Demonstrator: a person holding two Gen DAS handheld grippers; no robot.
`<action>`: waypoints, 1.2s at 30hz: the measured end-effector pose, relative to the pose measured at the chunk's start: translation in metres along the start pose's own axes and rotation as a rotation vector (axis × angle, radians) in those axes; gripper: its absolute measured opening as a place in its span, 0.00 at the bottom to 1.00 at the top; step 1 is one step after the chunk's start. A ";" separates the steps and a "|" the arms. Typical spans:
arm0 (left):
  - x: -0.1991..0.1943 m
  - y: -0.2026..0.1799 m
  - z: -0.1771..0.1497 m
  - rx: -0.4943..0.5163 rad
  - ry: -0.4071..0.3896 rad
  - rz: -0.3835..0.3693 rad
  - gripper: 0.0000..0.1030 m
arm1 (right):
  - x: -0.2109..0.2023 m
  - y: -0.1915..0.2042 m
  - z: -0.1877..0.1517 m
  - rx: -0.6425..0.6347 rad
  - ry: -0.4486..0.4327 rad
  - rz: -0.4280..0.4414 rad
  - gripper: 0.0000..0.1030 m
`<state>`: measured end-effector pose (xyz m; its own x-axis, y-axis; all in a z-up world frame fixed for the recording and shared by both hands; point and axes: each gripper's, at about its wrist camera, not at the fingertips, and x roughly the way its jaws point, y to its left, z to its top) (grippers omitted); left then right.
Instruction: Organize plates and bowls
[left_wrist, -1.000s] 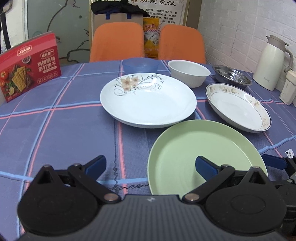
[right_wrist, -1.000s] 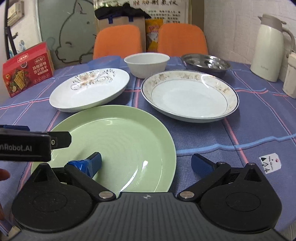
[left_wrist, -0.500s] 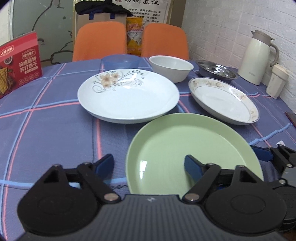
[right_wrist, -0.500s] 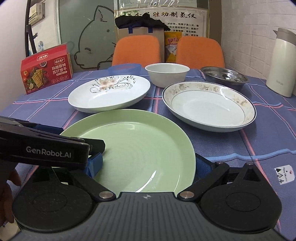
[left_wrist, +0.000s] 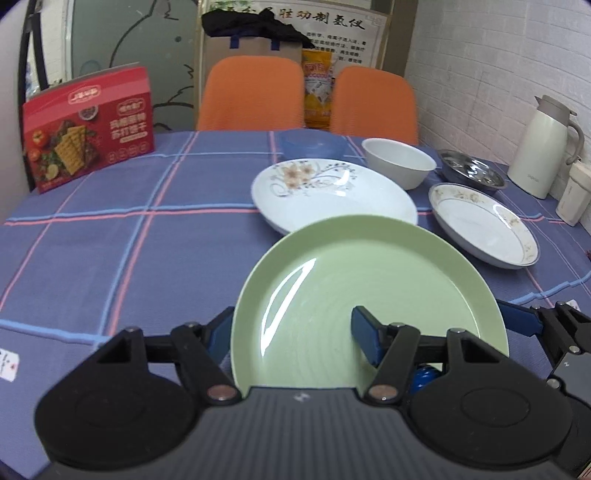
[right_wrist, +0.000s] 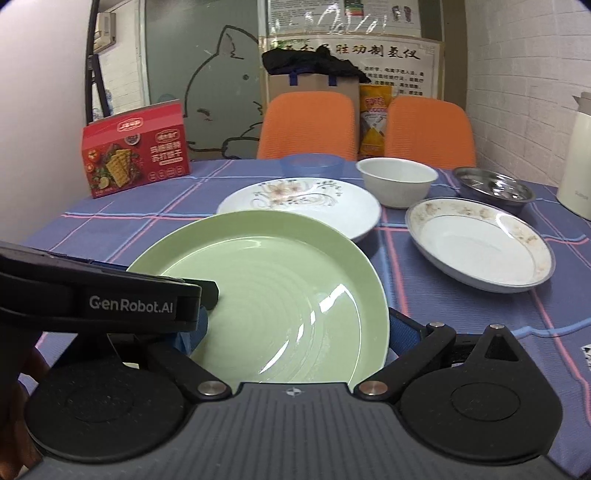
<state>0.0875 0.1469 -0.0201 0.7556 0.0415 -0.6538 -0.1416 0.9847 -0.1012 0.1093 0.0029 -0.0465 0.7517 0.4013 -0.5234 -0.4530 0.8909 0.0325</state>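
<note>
Two hand-held grippers are working on the green plate (left_wrist: 369, 295), which is lying at the near edge of the table, just in front of the floral plate (left_wrist: 334, 192); from the right wrist view its far rim appears to overlap that plate's near edge, though whether the two are touching cannot be told. The left gripper (left_wrist: 295, 328) is straddling the green plate's left rim, one blue pad outside it and the other over the inner face, with a wide gap between them, so the jaws are standing open. The right gripper (right_wrist: 295, 332) is doing the same at the right rim, jaws also spread and not yet clamping. The gilt-rimmed plate (right_wrist: 480, 247) is sitting to the right of the green plate, well apart; the white bowl (right_wrist: 397, 181), blue bowl (right_wrist: 312, 166) and steel bowl (right_wrist: 493, 186) are standing beyond the floral plate.

Handling judgement: the green plate is looking rigid, glossy and fairly light, probably melamine or glazed ware. Its smooth surface is likely slippery, so the raised rim is the sensible hold, pinched from opposite sides and kept level.
</note>
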 end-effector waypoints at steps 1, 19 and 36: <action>-0.001 0.009 -0.002 -0.012 0.005 0.013 0.61 | 0.004 0.009 0.001 -0.015 0.005 0.017 0.85; 0.021 0.034 -0.008 -0.020 0.009 -0.005 0.84 | 0.029 0.022 -0.001 -0.035 0.104 0.091 0.84; 0.048 0.076 0.072 -0.118 -0.085 0.042 0.91 | 0.099 -0.061 0.082 0.068 0.059 0.056 0.85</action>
<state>0.1594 0.2358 -0.0052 0.7985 0.1011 -0.5935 -0.2441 0.9555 -0.1656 0.2506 0.0058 -0.0304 0.6955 0.4396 -0.5683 -0.4589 0.8804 0.1195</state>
